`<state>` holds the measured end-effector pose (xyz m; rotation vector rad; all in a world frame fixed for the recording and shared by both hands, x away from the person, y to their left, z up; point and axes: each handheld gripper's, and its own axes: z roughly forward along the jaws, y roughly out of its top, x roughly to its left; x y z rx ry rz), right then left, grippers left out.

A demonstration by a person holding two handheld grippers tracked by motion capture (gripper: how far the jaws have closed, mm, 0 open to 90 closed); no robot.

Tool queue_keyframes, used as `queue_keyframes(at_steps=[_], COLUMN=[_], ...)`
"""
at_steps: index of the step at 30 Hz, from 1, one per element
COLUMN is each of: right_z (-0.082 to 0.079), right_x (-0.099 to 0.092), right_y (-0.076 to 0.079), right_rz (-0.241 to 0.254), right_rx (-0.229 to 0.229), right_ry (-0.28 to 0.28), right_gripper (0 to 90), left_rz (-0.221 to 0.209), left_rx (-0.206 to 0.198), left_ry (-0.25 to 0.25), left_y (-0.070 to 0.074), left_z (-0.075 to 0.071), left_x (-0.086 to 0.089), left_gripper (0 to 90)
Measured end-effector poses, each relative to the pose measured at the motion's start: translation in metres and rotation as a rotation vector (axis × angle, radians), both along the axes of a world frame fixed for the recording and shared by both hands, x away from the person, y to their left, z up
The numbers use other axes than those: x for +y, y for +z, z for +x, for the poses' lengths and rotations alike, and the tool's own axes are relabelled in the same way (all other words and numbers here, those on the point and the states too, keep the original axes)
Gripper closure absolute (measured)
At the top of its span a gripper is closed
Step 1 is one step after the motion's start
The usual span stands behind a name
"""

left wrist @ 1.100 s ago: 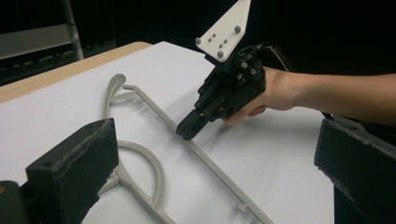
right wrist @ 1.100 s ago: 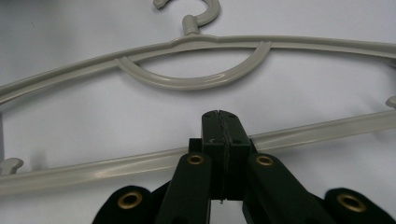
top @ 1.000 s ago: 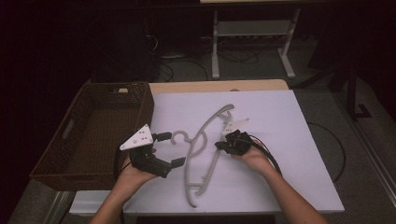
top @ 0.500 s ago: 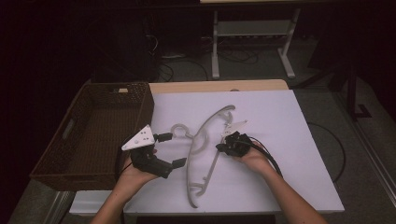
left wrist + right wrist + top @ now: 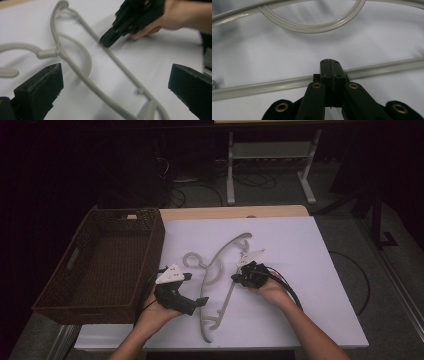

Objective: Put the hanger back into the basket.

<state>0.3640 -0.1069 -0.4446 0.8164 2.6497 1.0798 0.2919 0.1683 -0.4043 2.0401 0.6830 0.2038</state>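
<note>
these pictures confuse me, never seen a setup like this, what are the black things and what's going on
A person sits at a table and holds a hand tool with two black jaws in each hand. One picture looks down from above; the other two come from cameras riding on each tool.

On the white table lies a grey plastic clothes hanger, with a brown wicker basket at the left. The left gripper is open, its jaws wide apart over the hanger. The right gripper is shut, its tip at the hanger's straight bar.
</note>
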Motion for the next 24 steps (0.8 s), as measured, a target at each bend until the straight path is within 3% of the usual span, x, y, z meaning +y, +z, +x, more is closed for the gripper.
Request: queue_keyframes(at_steps=[2,10,15,21,24], right_z=[0.000,0.000,0.000,0.000,0.000], right_x=[0.000,0.000,0.000,0.000,0.000], right_y=[0.000,0.000,0.000,0.000,0.000], right_rz=[-0.001,0.001,0.001,0.001,0.002], right_rx=[0.000,0.001,0.001,0.001,0.002], right_ry=[0.000,0.000,0.000,0.000,0.001], right_gripper=[89.6,89.6,89.6,89.6,89.6], left_rz=[-0.001,0.076,0.073,0.114,0.081], left_rx=[0.014,0.074,0.101,0.155,0.200], left_ry=[0.007,0.053,0.068,0.086,0.092], left_y=[-0.003,-0.024,-0.030,-0.036,-0.036], left_z=[0.001,0.016,0.025,0.033,0.034], left_x=[-0.002,-0.013,-0.016,-0.017,-0.015], left_gripper=[0.0,0.0,0.0,14.6,23.5])
